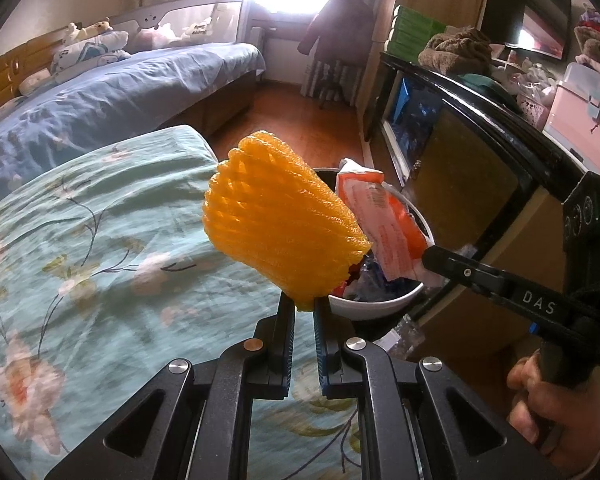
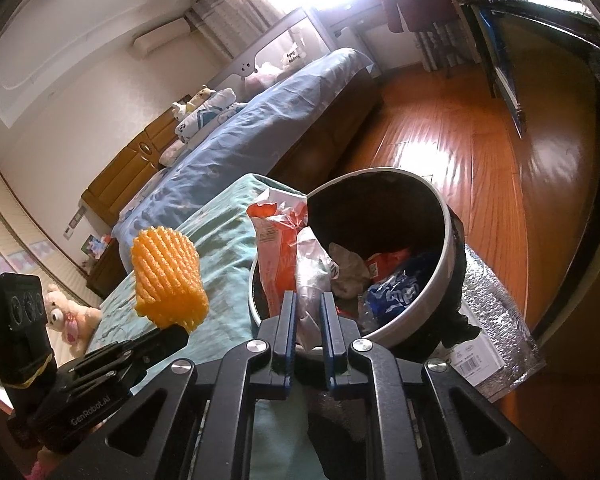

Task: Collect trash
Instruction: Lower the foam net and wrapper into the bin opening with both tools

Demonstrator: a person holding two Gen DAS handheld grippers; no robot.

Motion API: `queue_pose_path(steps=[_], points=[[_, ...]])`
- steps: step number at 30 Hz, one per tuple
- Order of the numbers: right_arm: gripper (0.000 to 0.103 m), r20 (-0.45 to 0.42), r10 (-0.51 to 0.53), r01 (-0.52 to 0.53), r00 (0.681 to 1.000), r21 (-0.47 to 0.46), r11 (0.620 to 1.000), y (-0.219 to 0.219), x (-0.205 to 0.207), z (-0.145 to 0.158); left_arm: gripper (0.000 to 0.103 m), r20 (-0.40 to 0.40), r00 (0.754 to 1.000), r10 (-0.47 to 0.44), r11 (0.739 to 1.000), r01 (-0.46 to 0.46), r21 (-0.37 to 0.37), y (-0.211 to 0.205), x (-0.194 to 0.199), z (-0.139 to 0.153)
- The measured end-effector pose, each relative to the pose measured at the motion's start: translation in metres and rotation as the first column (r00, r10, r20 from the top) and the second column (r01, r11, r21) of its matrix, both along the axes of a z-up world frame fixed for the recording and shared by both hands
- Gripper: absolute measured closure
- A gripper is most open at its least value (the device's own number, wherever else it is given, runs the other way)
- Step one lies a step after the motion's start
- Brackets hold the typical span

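My left gripper is shut on the lower tip of an orange foam fruit net, which it holds upright over the teal bedspread beside the bin. In the right wrist view the same net stands at the left on the left gripper. My right gripper is shut on an orange and silver snack wrapper that stands over the near rim of the white-rimmed trash bin. In the left wrist view the wrapper leans over the bin from the right gripper.
Inside the bin lie a blue wrapper, a red one and crumpled white paper. A teal floral bed borders the bin on the left and a black cabinet on the right. A silver padded bag lies on the wooden floor.
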State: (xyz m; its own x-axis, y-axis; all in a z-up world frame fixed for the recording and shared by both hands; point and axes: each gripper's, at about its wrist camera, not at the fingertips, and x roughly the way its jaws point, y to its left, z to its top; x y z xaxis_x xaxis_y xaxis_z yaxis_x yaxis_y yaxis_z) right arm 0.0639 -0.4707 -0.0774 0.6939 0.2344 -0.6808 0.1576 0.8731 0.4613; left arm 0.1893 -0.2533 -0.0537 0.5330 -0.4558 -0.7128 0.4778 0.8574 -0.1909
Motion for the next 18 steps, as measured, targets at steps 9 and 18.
queue_pose_path(steps=[9, 18], points=[[0.093, 0.006, -0.017, 0.017, 1.000, -0.005, 1.000, -0.008, 0.001, 0.001, 0.095, -0.002, 1.000, -0.016, 1.000, 0.016, 0.004, -0.011, 0.003, -0.002], [0.093, 0.003, -0.028, 0.028, 1.000, -0.010, 1.000, -0.015, 0.002, 0.000, 0.095, -0.006, 0.999, -0.034, 0.999, 0.035, 0.013, -0.023, 0.007, -0.003]])
